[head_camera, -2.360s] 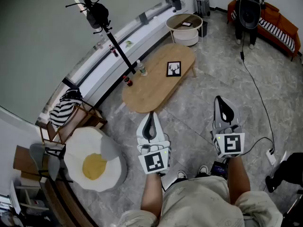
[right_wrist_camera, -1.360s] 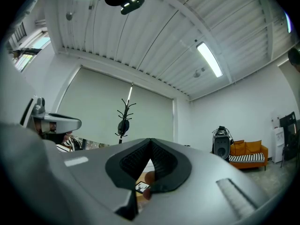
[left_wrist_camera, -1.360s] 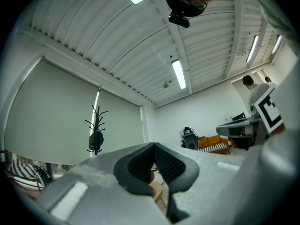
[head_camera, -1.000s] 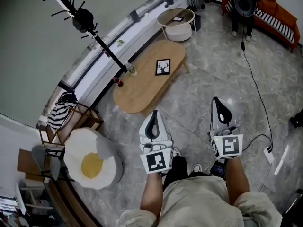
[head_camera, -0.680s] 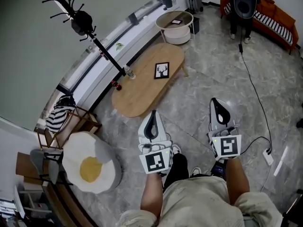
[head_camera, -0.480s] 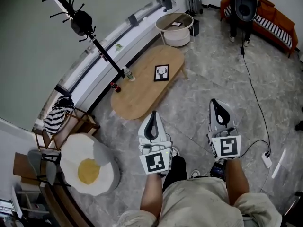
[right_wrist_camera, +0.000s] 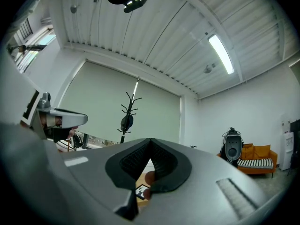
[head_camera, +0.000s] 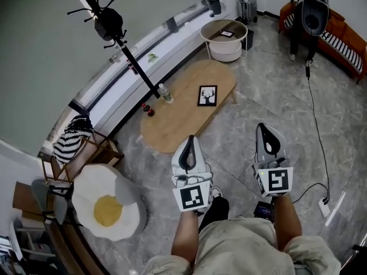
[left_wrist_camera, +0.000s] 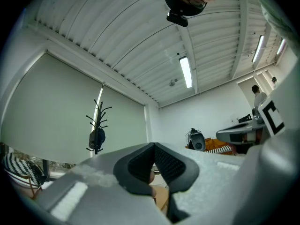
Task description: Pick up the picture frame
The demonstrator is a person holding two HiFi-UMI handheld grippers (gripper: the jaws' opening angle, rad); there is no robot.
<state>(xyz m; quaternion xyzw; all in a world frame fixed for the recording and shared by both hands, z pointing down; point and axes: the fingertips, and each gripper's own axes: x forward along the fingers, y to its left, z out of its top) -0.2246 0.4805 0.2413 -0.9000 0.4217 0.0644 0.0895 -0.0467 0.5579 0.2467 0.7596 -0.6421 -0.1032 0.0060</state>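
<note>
Oval table [head_camera: 178, 125] holds picture frame [head_camera: 207, 95], well beyond left gripper [head_camera: 188, 145], right gripper [head_camera: 265, 133], jaws together

room layout from where i'm standing
picture frame [head_camera: 208, 95] lies on the oval table [head_camera: 178, 125] at 11 o'clock, two bottles [head_camera: 166, 93] at its 9. round side table [head_camera: 225, 50] behind at 12, sofa [head_camera: 338, 30] at 1, egg cushion [head_camera: 107, 208] on the floor at 9.
</note>
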